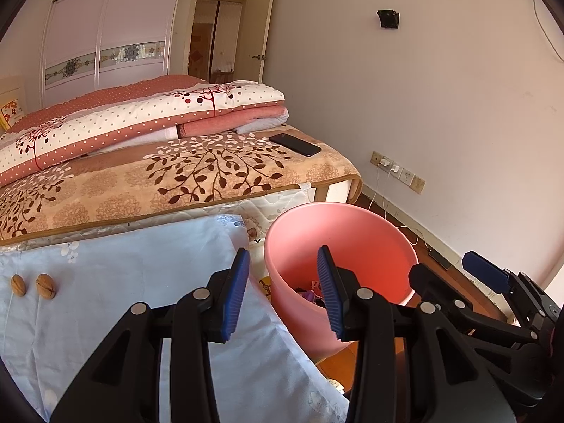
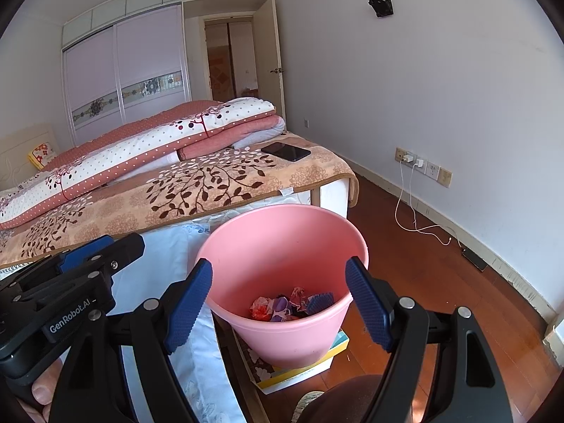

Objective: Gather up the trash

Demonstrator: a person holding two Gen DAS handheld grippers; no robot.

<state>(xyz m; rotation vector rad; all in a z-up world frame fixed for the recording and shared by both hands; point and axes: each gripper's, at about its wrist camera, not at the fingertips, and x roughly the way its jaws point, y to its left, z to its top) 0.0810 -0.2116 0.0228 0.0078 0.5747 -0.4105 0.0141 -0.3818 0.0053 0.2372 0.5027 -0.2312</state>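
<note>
A pink bucket point(image 2: 282, 236) stands on a box beside the bed, with several crumpled wrappers point(image 2: 292, 305) in its bottom; it also shows in the left wrist view point(image 1: 338, 232). Two brown nuts point(image 1: 31, 284) lie on the light blue cloth point(image 1: 134, 282) at the left. My left gripper point(image 1: 283, 296) is open and empty, over the cloth's edge and the bucket's left rim. My right gripper point(image 2: 280, 303) is open and empty, held over the bucket's mouth. The right gripper also shows in the left wrist view point(image 1: 454, 275), at the bucket's right.
A bed with a leaf-pattern blanket point(image 2: 211, 183) and folded quilts point(image 2: 158, 141) lies behind. A black phone point(image 2: 285, 151) rests on its corner. Chargers and white cables point(image 2: 412, 211) hang from wall sockets at the right. Wooden floor point(image 2: 440, 282) stretches right of the bucket.
</note>
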